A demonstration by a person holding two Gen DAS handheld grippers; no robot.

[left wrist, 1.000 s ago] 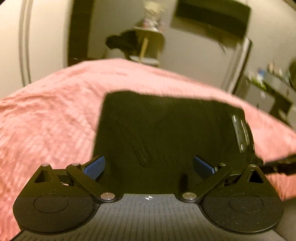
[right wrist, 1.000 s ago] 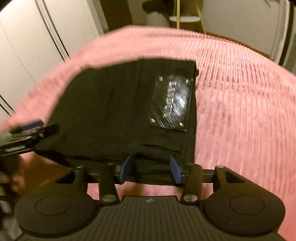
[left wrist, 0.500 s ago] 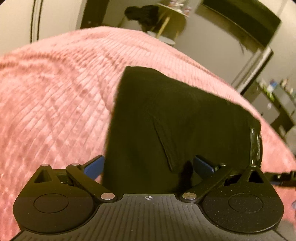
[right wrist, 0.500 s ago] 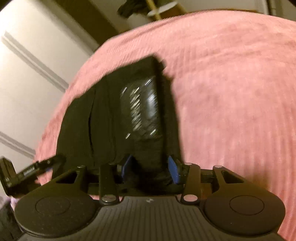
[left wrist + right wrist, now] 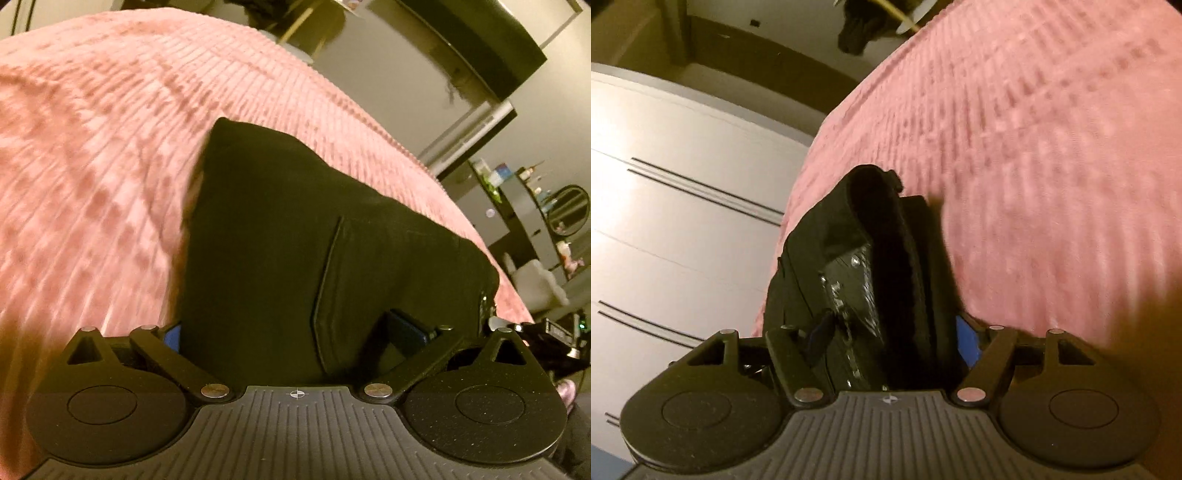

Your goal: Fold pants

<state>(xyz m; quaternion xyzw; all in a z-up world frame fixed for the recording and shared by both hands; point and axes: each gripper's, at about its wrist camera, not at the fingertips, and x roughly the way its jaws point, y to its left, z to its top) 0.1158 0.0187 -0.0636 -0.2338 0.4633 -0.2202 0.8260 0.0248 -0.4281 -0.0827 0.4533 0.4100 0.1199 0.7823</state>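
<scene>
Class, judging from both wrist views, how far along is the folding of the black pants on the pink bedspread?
Done: the black pants are already a compact folded bundle on the pink bedspread.
In hand: the bundle sits between both sets of tongs, left and right; the right jaws have just been opening, and its folded edges stand up.
Left: letting go and probably flattening it; the views don't show whether another fold is needed.

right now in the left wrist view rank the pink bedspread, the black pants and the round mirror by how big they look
1. pink bedspread: fills most of the frame.
2. black pants: a large dark block in the middle, though close to the camera.
3. round mirror: tiny at the right edge, far off, so its true size is unsure.
</scene>
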